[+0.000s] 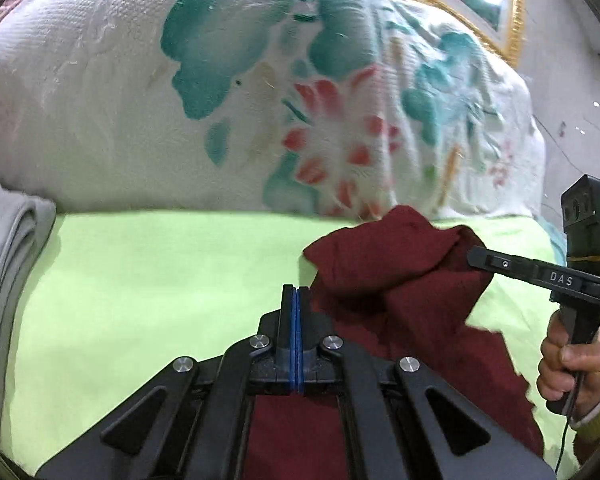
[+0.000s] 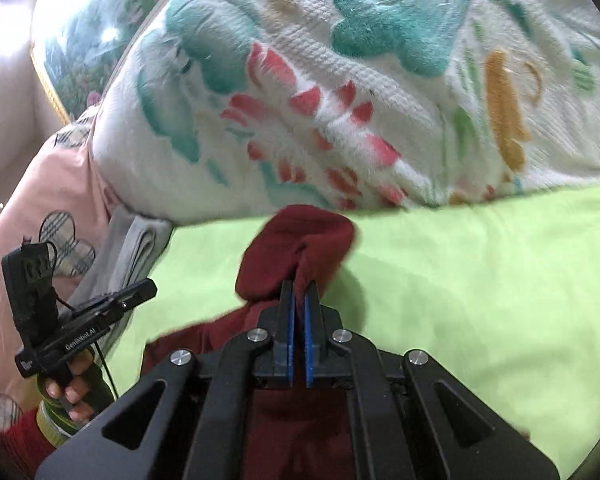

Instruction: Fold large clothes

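Green sheet [image 1: 140, 272]; both tools clamped: right tool [image 2: 299, 288] pinching maroon garment [image 2: 300, 240], marked "DAS".

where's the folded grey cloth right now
In the left wrist view, the folded grey cloth lies at the far left edge of the green sheet, below the floral blanket.

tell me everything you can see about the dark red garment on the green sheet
The dark red garment is a soft, fuzzy-looking knit or fleece cloth, plain, with no print showing. It is bunched and partly lifted off the lime green bed sheet, not yet folded flat. The right gripper is shut on a raised fold of it. The left gripper is shut, with red cloth beneath and beside it; whether it pinches any is unclear. Behind lies a white floral blanket.
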Demonstrator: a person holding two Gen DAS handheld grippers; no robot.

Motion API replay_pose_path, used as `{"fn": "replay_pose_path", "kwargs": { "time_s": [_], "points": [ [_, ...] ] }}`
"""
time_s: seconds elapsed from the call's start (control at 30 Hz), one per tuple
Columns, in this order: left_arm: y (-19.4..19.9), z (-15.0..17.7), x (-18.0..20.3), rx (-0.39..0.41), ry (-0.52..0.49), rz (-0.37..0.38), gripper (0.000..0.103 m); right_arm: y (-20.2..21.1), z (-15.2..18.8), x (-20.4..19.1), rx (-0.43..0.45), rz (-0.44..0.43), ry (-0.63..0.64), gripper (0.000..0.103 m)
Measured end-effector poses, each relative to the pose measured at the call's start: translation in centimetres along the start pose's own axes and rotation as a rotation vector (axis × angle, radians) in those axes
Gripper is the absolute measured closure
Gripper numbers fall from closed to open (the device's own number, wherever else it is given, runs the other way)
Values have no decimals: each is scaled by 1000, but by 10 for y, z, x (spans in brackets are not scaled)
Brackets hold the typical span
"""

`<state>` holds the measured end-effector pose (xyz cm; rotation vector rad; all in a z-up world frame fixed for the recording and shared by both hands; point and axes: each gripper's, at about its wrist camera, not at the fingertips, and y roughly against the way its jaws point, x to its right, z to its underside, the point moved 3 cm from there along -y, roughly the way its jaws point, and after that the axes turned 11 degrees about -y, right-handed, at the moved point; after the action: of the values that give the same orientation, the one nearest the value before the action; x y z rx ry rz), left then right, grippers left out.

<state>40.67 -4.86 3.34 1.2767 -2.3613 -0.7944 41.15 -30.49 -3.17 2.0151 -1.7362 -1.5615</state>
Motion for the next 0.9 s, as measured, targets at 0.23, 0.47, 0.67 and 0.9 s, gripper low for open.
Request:
{"fn": "replay_pose_path", "kwargs": {
  "time_s": [0.23,0.47,0.67,0.9],
  "points": [
    [-30,5,31,-142,26,139,97,2,38,30,-109,112,-48,97],
    [-105,-13,34,-286,187,297,49,4,42,51,-95,124,-108,75],
    [-167,-26,45,-388,326,484,46,-2,44,60,-102,101,-147,75],
    [-133,-30,67,-274,206,404,97,-1,42,55,-93,122,-115,99]
  ]
}}
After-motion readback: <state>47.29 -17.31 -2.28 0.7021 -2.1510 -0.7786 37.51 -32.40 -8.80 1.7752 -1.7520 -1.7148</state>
